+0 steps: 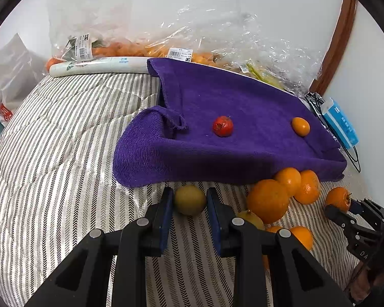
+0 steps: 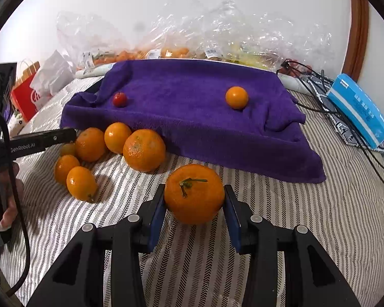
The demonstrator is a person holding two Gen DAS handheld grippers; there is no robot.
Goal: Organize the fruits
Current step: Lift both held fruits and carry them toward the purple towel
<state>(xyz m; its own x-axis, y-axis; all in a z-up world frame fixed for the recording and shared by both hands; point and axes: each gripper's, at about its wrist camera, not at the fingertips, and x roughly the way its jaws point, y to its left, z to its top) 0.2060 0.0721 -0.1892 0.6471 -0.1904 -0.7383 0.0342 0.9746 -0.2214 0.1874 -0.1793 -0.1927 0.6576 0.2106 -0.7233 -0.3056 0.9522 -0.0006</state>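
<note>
My left gripper (image 1: 189,197) is shut on a small yellow-green fruit (image 1: 189,200) that rests on the striped bedcover just in front of the purple towel (image 1: 243,102). My right gripper (image 2: 194,195) is shut on a stemmed mandarin (image 2: 194,194), also low on the cover. Several oranges (image 2: 144,149) lie bunched between the two grippers at the towel's front edge. On the towel sit a small red fruit (image 2: 119,99) at the left and a small orange fruit (image 2: 236,97) at the right. A hand (image 2: 9,215) holds the left gripper's handle.
Clear plastic bags (image 2: 166,48) with more fruit lie behind the towel against the white wall. A blue tissue pack (image 2: 358,107) and black cables (image 2: 345,117) lie to the right. A red paper bag (image 2: 25,94) stands at the far left. A wooden frame (image 1: 338,41) runs up the wall.
</note>
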